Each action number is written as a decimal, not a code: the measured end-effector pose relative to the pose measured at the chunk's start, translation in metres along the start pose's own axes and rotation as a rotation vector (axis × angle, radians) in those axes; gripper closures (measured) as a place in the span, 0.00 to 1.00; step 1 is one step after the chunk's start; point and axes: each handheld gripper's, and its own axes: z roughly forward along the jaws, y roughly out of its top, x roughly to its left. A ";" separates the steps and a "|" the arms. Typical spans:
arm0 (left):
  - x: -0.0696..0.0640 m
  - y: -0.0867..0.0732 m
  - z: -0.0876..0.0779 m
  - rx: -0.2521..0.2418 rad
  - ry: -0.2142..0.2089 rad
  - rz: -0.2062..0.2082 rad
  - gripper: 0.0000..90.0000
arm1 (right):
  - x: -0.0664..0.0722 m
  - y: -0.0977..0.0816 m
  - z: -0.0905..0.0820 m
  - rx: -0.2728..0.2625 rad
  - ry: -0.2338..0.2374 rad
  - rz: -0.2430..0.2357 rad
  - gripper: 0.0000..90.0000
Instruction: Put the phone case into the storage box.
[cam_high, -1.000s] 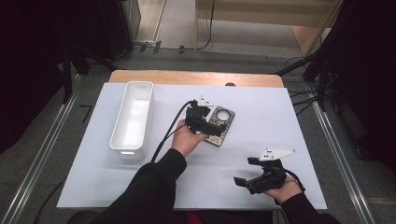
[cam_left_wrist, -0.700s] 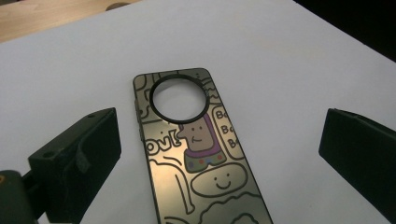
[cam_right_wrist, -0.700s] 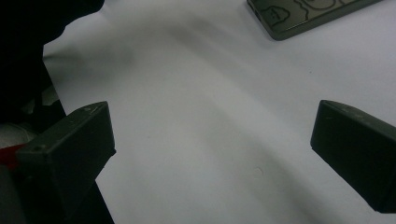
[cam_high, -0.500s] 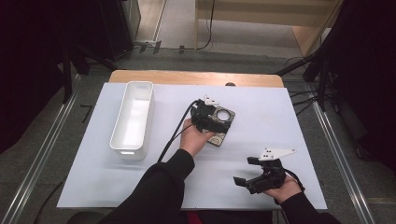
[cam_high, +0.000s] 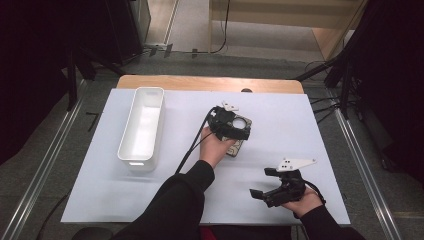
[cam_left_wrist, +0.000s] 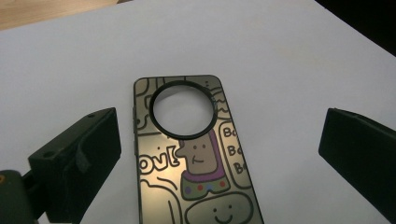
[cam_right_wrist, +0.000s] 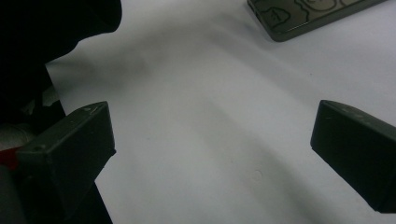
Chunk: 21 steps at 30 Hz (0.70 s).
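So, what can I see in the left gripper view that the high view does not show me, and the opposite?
The left gripper view gives the phone case close up: cartoon drawings, a smiling face and a round camera opening, lying flat between the open jaws of the left gripper. The high view adds the white bin left of the case, the right gripper held open near the table's front edge, and both forearms. Both share the phone case, the left gripper over it and the white table cover.
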 end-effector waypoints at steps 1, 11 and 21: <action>-0.001 0.000 0.001 -0.003 0.000 -0.006 0.00 | 0.000 0.000 0.000 -0.001 0.001 -0.001 0.00; -0.002 0.000 0.009 -0.013 0.006 -0.026 0.00 | -0.002 0.000 -0.001 -0.004 0.001 0.002 0.00; -0.001 -0.003 0.014 0.008 0.010 -0.027 0.00 | -0.002 0.000 -0.001 -0.002 0.000 0.001 0.00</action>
